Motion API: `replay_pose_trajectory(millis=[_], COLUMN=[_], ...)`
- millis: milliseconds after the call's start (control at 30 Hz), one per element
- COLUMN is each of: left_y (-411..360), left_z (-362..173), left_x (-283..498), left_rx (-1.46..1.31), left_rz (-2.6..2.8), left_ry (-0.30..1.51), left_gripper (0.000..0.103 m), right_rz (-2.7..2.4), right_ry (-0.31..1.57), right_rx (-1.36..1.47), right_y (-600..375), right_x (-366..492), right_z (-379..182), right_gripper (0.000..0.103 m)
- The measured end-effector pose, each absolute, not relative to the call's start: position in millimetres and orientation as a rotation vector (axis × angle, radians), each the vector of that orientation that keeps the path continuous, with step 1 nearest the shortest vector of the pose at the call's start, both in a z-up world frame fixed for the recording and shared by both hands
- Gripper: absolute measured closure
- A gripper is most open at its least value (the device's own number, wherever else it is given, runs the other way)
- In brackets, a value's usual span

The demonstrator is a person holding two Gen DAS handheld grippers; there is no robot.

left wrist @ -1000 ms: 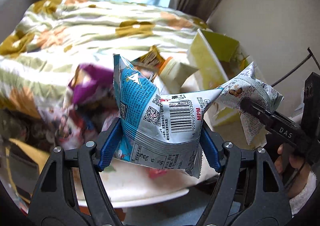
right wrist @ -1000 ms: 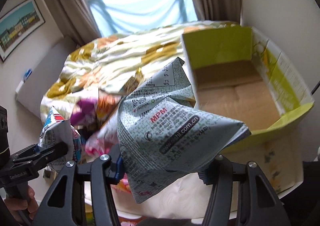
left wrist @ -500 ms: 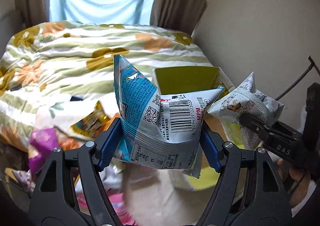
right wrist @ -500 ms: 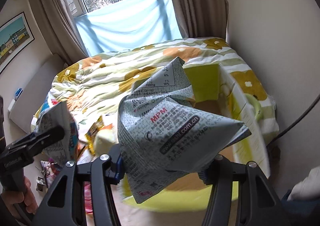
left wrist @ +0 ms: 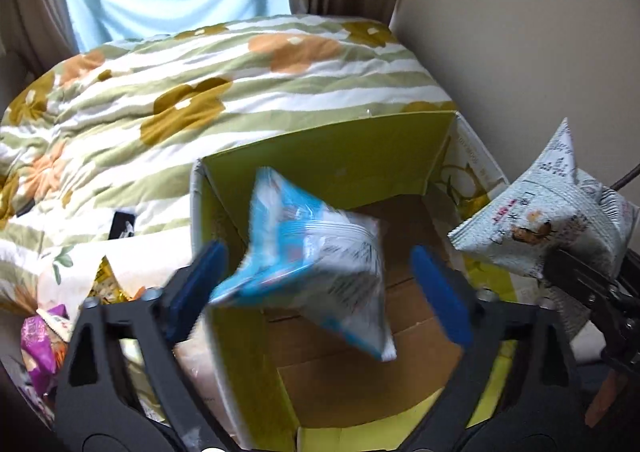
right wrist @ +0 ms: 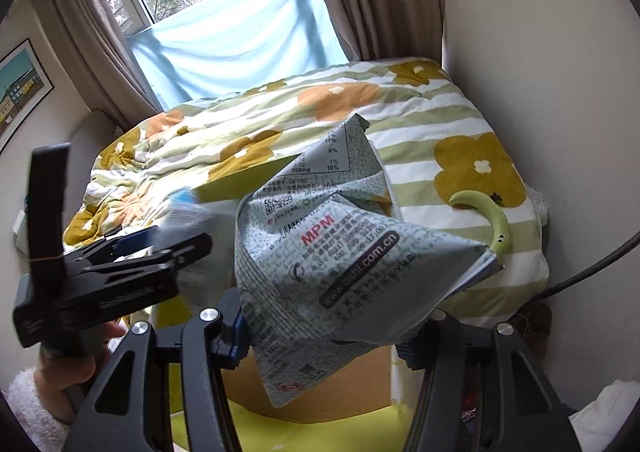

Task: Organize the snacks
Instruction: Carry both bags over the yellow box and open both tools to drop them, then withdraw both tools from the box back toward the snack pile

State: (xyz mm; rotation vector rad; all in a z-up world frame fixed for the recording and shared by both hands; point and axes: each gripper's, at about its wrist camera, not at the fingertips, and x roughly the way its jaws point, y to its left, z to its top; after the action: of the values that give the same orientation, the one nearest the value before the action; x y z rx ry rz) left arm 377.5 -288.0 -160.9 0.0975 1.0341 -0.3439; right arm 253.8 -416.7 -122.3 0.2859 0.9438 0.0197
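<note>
In the left wrist view my left gripper [left wrist: 324, 284] hangs over an open yellow-green cardboard box [left wrist: 320, 155]. Its jaws are opening, and the blue pads [left wrist: 208, 280] stand clear of a blue and white snack bag [left wrist: 316, 264]. The bag is blurred and tilted between them, loose above the box's brown floor. My right gripper [right wrist: 324, 336] is shut on a crumpled grey-white snack bag [right wrist: 340, 264] above the box's near wall [right wrist: 304, 396]. That same bag [left wrist: 540, 228] shows at the right in the left wrist view. A hand in a fluffy white sleeve holds the left gripper [right wrist: 172, 248].
A bed with a green-striped floral quilt [left wrist: 240, 83] lies behind the box. Loose snack packs, one of them purple [left wrist: 36, 344], sit at the lower left. A beige wall [left wrist: 520, 51] is close on the right. A green curved object [right wrist: 496, 219] and a dark cable [right wrist: 592, 268] are at the bed's right edge.
Both grippers have swung from the snack pile to above the box. The left jaws have spread and let go of the blue bag, which is tipping downward. The right grip is unchanged.
</note>
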Motion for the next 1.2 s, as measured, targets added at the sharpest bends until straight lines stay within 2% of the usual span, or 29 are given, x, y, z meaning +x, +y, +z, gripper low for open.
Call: replay_pose_trajectory(millis=[400,700,767,833,867,1200], left_y=[-257.1,-232.5,-226.7,-222.3,-220.8,-221.1], left_z=[-157.4,-153.6,-156.0,-156.9,-157.3,-153.3], left_x=[345.9,334.0,334.7,336.1,336.5,329.9], left_rx=[0.126,0.112,0.101,0.086,0.08,0.072], left_rz=[-0.288,-0.24,-0.226,-0.216,-0.213,-0.209], left_ry=[1.044,1.063,1.071,1.078,1.082,1.078], left_gripper=[0.002,0.002,0.002,0.002,0.002,0.002], right_rz=[0.034,0.107,0.116,0.115,0.112,0.093], right_ry=[0.974,1.0,1.012,1.029,1.035,1.053], right_rx=[0.288,0.312,0.316,0.326,0.328,0.276], right_y=[-423.5,-406.7,-404.2,-404.2,-404.8,-413.6], right_x=[267.5,312.3,324.8,335.6,337.8,308.2], right_z=[-132.9,-145.8,-154.7,-165.8,-169.3,-162.9], right_gripper=[0.051,0.049,0.041,0.013,0.008,0.007])
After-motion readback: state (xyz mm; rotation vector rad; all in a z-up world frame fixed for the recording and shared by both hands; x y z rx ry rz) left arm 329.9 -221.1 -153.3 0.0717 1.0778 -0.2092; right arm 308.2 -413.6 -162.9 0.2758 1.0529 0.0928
